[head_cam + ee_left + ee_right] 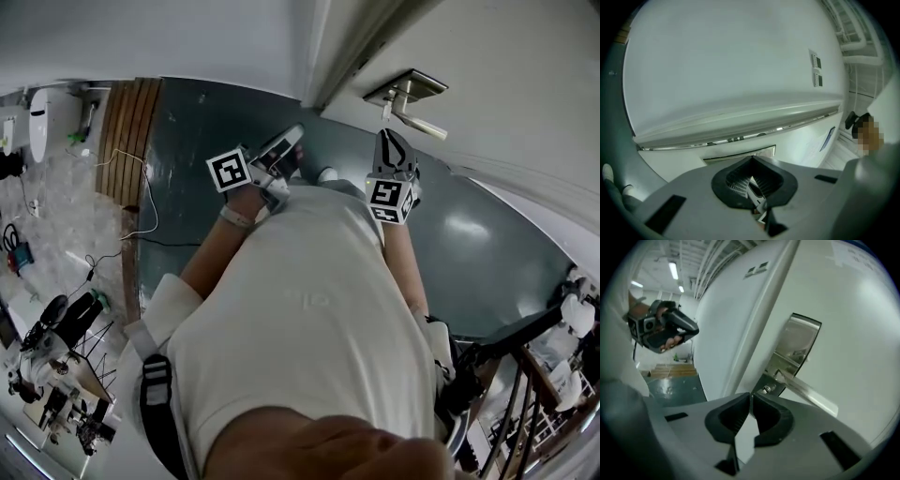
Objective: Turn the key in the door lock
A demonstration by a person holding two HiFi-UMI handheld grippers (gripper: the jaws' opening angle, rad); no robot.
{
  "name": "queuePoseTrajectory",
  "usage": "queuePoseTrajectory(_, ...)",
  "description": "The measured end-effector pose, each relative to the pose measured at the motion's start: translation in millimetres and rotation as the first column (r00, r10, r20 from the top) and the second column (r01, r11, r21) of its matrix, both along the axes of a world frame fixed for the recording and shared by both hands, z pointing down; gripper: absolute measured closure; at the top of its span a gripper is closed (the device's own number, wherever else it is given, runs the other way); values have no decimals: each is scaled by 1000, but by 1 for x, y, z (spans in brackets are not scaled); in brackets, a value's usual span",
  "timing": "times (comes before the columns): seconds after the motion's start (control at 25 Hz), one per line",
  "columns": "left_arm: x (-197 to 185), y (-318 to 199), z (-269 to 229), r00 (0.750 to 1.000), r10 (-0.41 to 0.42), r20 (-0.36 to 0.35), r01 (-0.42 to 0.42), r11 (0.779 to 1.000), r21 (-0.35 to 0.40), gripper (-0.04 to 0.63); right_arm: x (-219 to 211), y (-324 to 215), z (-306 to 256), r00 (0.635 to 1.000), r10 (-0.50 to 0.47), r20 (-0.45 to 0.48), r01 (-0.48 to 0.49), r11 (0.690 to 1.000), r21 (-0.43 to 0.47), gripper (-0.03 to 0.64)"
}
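Note:
The white door fills the upper right of the head view, with a steel lock plate [410, 87] and a lever handle [424, 126]. A small key-like piece [385, 112] hangs under the plate. In the right gripper view the plate [799, 345], the lever [806, 392] and a round lock cylinder [767, 389] lie just beyond my right gripper [751, 398]. Its jaws are shut tip to tip with nothing visible between them, just below and left of the cylinder. My left gripper [296, 133] is off to the left, shut and holding nothing, facing the door frame.
The white door frame [333, 66] runs between the two grippers. A metal plate [740, 156] on the frame sits just past the left jaws. Dark green floor [197, 141] lies below, with wooden slats [127, 141], cables and equipment at the left and a railing [525, 394] at lower right.

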State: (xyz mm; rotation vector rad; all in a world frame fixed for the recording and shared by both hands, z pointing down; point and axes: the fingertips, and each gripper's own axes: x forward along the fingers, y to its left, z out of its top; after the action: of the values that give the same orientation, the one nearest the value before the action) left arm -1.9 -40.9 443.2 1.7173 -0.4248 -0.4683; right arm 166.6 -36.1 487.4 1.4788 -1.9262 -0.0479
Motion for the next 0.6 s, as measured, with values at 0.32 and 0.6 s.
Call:
queuePoseTrajectory(0.32, 5, 2, 5, 999, -37, -10, 37, 999, -22, 589, -5, -17, 29, 956, -127, -265, 129, 992, -8, 591)
queuePoseTrajectory(0.6, 2, 6, 22, 997, -82, 7, 82, 996, -43, 589, 11, -40, 51, 930, -110, -350, 127, 992, 24, 588)
